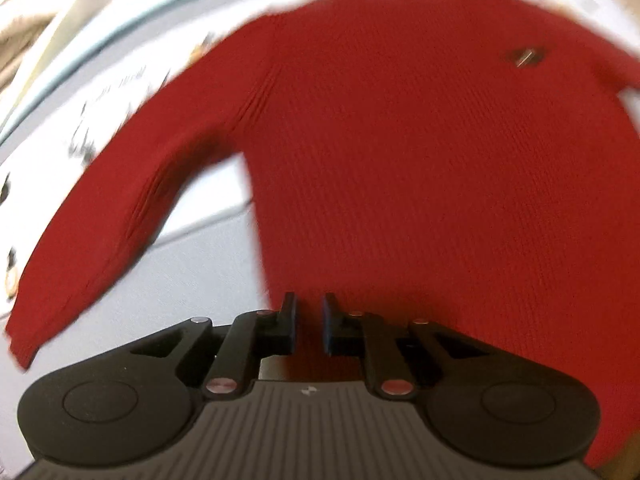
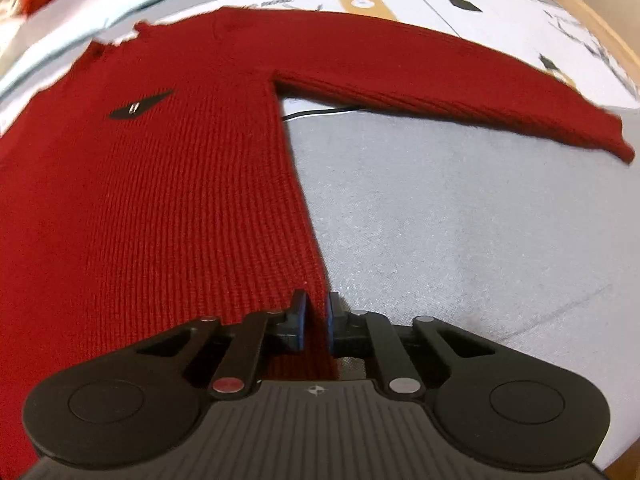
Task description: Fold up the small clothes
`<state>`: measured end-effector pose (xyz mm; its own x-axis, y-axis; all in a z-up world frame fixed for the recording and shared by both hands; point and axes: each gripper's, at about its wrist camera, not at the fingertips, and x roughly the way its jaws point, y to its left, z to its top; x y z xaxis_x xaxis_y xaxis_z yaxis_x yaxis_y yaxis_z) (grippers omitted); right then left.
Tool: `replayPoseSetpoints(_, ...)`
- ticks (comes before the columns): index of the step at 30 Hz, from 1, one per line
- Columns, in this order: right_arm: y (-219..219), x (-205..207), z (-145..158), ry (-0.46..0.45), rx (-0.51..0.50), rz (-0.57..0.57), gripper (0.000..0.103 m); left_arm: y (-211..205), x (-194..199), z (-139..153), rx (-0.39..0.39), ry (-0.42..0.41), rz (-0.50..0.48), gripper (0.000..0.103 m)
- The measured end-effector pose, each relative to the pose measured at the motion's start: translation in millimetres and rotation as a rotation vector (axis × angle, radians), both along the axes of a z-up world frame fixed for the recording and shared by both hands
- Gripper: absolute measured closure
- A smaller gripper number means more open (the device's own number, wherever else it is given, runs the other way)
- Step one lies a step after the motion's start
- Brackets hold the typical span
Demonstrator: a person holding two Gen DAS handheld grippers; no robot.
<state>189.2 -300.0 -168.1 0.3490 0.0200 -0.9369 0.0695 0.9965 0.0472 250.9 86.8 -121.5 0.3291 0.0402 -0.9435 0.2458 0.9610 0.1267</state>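
A: Left wrist view?
B: The red sweater (image 1: 400, 160) lies flat on the grey cloth surface (image 1: 208, 264), one sleeve (image 1: 112, 208) stretched out left. The left gripper (image 1: 309, 324) pinches its bottom hem, jaws nearly closed on the knit.
A: Right wrist view?
B: The right gripper (image 2: 317, 320) clamps the hem's other corner; a dark chest badge (image 2: 138, 106) shows.

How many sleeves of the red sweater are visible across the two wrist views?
2. One sleeve stretches out to the left in the left wrist view; the other sleeve stretches right in the right wrist view. Both lie flat, spread away from the red sweater.
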Motion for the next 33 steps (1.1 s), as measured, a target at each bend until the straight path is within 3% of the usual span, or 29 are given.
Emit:
replayPoseSetpoints(2, 4.7, 1.1, 11.5, -0.035, -0.030, -0.004, 0.086, -13.5, -1.9, 12.9, -0.123, -0.014, -0.027, 0.080)
replayPoseSetpoints(4, 7.1, 3.1, 18.1, -0.078, 0.022, 0.009, 0.081, -25.9, -3.4, 5.2, -0.190, 0.021, -0.063, 0.070)
replayPoseSetpoints(7, 12.4, 5.0, -9.2, 0.053, 0.058, 0.058, 0.080, -38.9, -6.1, -36.4, -0.112, 0.175, -0.063, 0.069)
replayPoseSetpoints(10, 4.6, 7.8, 4.3, 0.003, 0.111, -0.002, 0.077, -53.8, -8.3, -24.1, -0.065, 0.119, -0.098, 0.068)
replayPoseSetpoints(14, -31.5, 16.5, 29.2, -0.121, 0.157, -0.149, 0.065, -69.3, -3.9, 29.3, -0.128, -0.028, -0.082, 0.063)
replayPoseSetpoints(21, -127.4, 31.2, 37.0, -0.191, 0.278, -0.518, 0.065, -98.9, -1.9, 91.6, -0.228, -0.166, -0.076, 0.053)
replayPoseSetpoints(28, -194.6, 44.1, 13.3, -0.273, 0.378, -0.785, 0.064, -104.1, 35.8, 56.4, -0.233, -0.141, -0.010, 0.053)
replayPoseSetpoints(33, -216.8, 58.7, -18.4, -0.297, 0.410, -0.909, 0.063, -104.6, 46.9, 54.4, -0.260, -0.129, 0.014, 0.053)
